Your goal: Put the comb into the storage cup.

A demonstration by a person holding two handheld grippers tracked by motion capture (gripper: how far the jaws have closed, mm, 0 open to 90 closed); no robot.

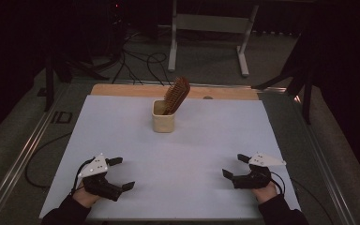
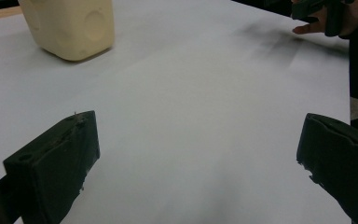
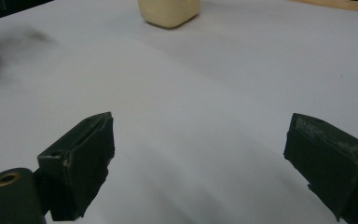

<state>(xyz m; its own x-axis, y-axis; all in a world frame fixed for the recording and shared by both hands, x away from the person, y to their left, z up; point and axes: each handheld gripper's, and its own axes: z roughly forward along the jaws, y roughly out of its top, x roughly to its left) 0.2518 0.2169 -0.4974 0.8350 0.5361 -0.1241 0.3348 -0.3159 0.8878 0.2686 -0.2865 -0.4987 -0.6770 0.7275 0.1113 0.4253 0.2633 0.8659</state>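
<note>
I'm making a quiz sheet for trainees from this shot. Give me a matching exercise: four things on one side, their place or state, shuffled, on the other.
Things:
1. hairbrush
2. cup
3. left gripper
4. right gripper

Places or states:
A. open, near right corner of the sheet
B. cream, standing mid-sheet toward the far edge
C. open, near left corner of the sheet
D. brown, leaning handle-down in the cup

Pairs: 1-D, 2-B, 3-C, 4-A

the surface [image 1: 136, 89] is a wooden top, its bare wood showing as a strip along the far edge. a white sheet [image 1: 178, 159] covers nearly all the rest. a cream cup [image 1: 163, 121] stands directly on the sheet, near the far edge at the middle, well apart from the near edge.
</note>
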